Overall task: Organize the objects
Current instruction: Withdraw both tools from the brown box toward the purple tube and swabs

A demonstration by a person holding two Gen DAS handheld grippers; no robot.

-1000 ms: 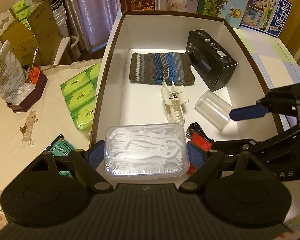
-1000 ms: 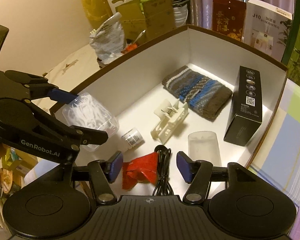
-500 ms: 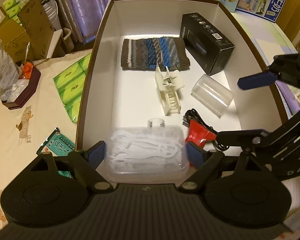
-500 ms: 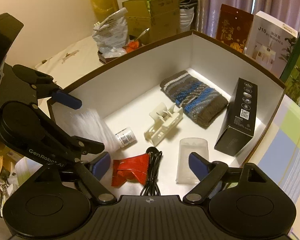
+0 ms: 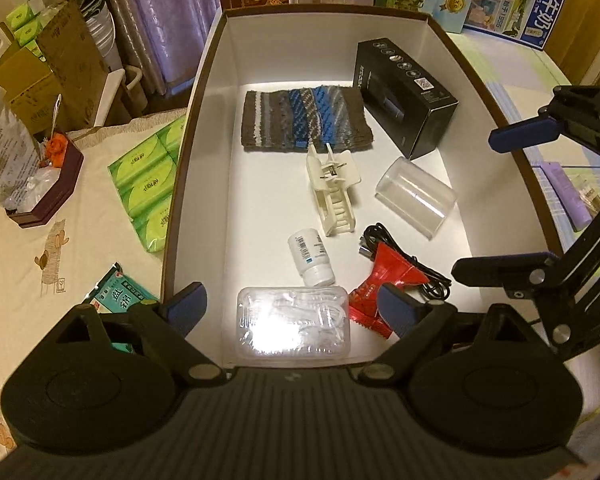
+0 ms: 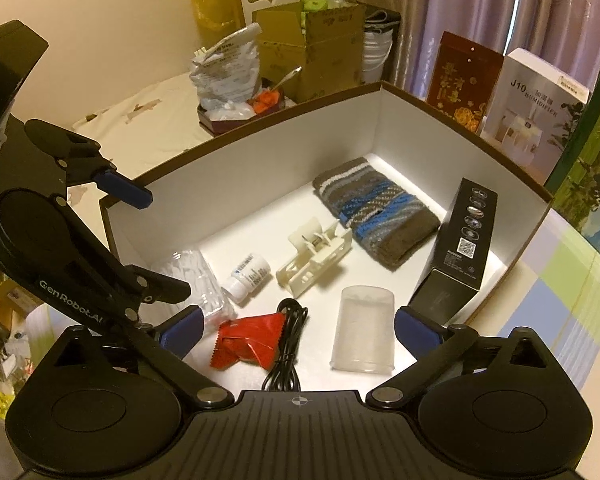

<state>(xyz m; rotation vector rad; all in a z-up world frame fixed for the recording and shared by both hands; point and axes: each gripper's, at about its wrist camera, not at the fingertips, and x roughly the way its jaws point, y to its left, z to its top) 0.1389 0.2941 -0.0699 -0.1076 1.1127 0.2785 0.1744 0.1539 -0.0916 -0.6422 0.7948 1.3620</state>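
The left tool [image 5: 288, 310] hangs over the near end of the open white box [image 5: 204, 128], its blue-padded jaws spread wide and gripping nothing. Between and below them the clear floss-pick case [image 5: 294, 322] lies flat on the box floor at the near wall, touching neither pad. The right tool [image 6: 296, 326] is likewise spread wide and empty, poised above the box's near right part; in the left wrist view it shows at the right edge [image 5: 512, 200].

Inside the box, just beyond the case, a small white bottle [image 5: 311, 257] lies on its side. To its right a red foil packet [image 5: 384, 280] rests against a coiled black cable [image 5: 404, 256]. Farther in, a cream plastic clip [image 5: 332, 188] lies near the middle, with a clear plastic cup [image 5: 416, 202] on its side to the right. At the far end a striped knitted cloth [image 5: 306, 120] lies flat, and a black carton [image 5: 404, 96] sits beside it against the right wall.

On the desk left of the box lie a pack of green tissues [image 5: 148, 184], a green sachet [image 5: 120, 296] and a dark tray [image 5: 48, 196] holding a crumpled bag. Printed boxes stand behind the far wall.
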